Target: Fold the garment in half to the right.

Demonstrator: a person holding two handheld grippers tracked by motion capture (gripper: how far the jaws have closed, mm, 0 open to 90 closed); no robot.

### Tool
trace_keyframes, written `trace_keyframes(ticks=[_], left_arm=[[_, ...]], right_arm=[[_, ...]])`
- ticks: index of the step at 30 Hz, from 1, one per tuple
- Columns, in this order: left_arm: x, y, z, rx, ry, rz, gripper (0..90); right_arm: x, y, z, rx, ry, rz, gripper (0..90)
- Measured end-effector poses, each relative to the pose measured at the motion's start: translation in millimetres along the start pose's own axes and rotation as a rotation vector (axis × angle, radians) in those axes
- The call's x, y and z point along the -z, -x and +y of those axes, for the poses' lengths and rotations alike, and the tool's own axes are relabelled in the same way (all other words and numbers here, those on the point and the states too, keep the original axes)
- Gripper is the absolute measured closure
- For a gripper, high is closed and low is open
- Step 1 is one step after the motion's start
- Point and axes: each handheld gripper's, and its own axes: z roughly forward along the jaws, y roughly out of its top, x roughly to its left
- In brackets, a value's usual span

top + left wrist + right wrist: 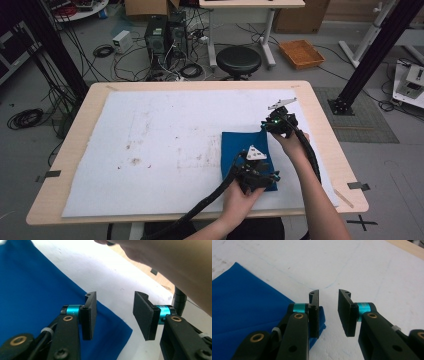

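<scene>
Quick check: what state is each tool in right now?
Left tool: open, holding nothing, at a corner of the blue cloth.
Right tool: open, holding nothing, at another corner.

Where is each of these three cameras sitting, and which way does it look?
High view: above the person's side, looking forward and down on the table; both forearms, left gripper and right gripper show.
Left gripper view: rides that gripper, looking along its open jaws at the cloth; the other forearm crosses above.
Right gripper view: rides that gripper, jaws open at a cloth corner.
All share the blue cloth.
</scene>
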Motion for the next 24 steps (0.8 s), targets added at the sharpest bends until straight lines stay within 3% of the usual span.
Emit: trace_keyframes(ticks=[3,6,7,9,12,16,17,24], left_arm=[[19.2,-4.9,1.9,-0.028,0.016,0.026,53.3],[40.7,-14.2,1.0,-0.036,0.028,0.050,53.3],[48.0,-18.1,-0.1,-0.036,0.032,0.060,53.3],[61.6,-26.5,-3.2,-0.033,0.033,0.081,53.2],[80.5,-40.4,-9.8,-0.021,0.026,0.111,53.2],[101.9,-57.6,-19.7,0.014,0.024,0.139,53.2],[106.5,-60.9,-22.0,0.021,0.024,0.147,53.2],[128.2,-77.4,-31.4,0.052,0.030,0.163,53.1]], right_arm=[[8.5,-0.8,-1.4,-0.058,0.013,0.002,69.5],[19.3,-3.7,-7.6,-0.127,0.101,0.014,69.5],[20.6,-3.7,-10.0,-0.151,0.105,0.024,69.5],[17.8,-4.0,-15.6,-0.166,0.104,0.064,69.5],[7.4,-6.6,-22.0,-0.168,0.071,0.076,69.7],[-3.4,-9.5,-25.9,-0.144,0.040,0.057,87.7],[-3.2,-9.2,-27.2,-0.145,0.045,0.051,88.8],[0.4,1.1,-39.7,-0.214,0.060,0.043,86.1]])
